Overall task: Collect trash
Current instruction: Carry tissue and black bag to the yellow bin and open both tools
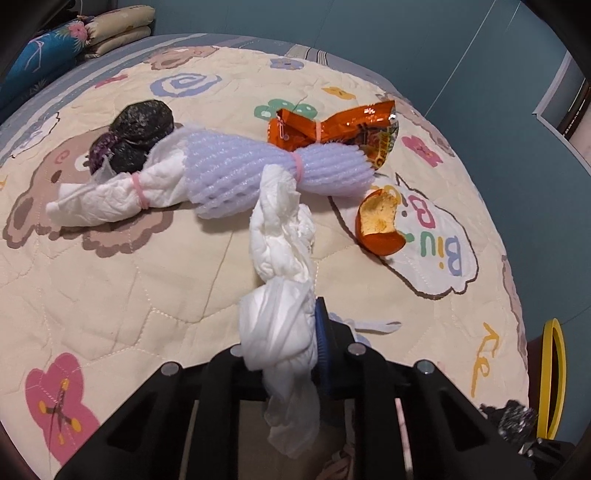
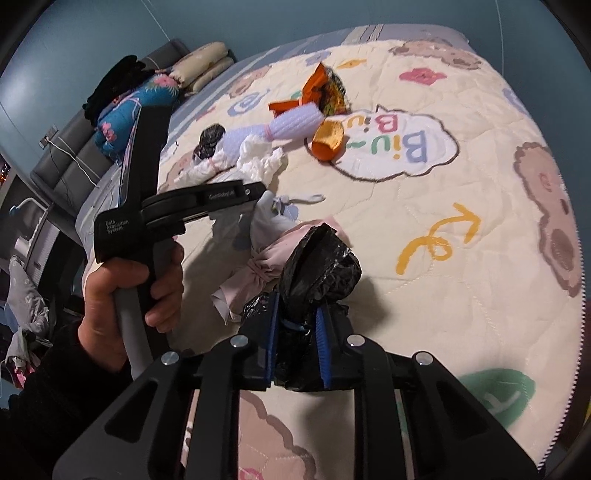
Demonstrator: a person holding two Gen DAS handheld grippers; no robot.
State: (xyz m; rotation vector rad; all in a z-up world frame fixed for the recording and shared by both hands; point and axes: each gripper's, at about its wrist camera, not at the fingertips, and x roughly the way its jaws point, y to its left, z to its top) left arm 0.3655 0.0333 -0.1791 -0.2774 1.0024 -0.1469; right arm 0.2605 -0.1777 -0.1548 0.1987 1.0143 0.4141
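Quilted bed (image 1: 110,280), L gripper (image 1: 295,343) clamping white tissue (image 1: 280,258), R gripper (image 2: 295,332) w/ black bag (image 2: 317,266).

A wide bed fills the space ahead of both tools, spread with a cream quilt (image 1: 155,280) printed with bears, flowers and letters. At its far end lie 2 stacked beige pillows (image 1: 122,31) and a blue floral one (image 1: 44,55). Teal walls (image 1: 424,44) rise beyond.
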